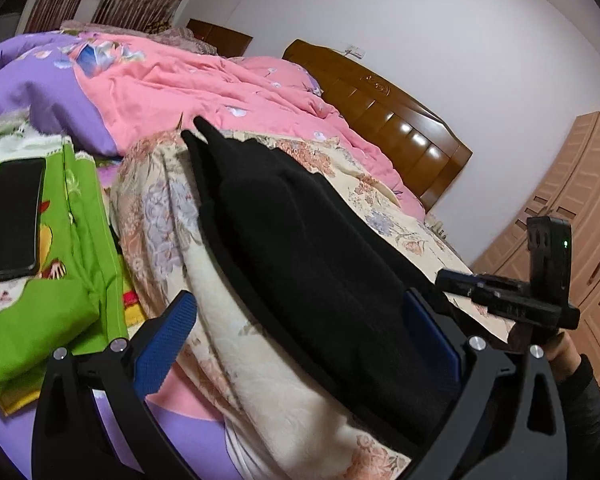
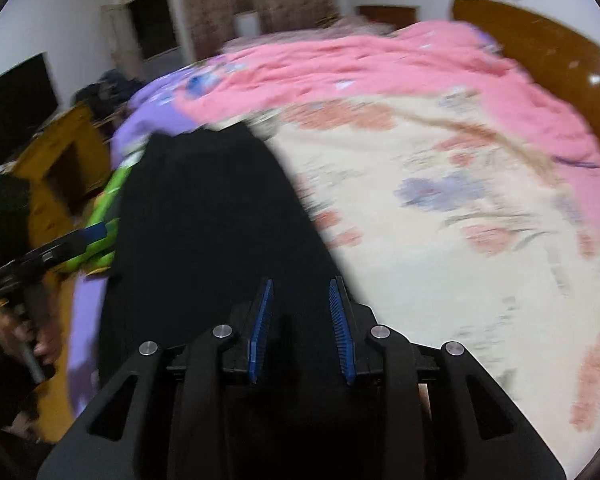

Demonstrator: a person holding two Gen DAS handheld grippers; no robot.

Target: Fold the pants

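Lying lengthwise on the bed (image 1: 400,216), the black pants (image 1: 308,248) await folding; left hand-held gripper (image 1: 300,344) gapes wide around them, right hand-held gripper (image 2: 302,328) hovers part-open, needing a hem grip.

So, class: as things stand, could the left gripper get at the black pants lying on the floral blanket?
Probably yes. The left gripper is wide open, with the pants already lying between its blue pads, and nothing covers the cloth there.
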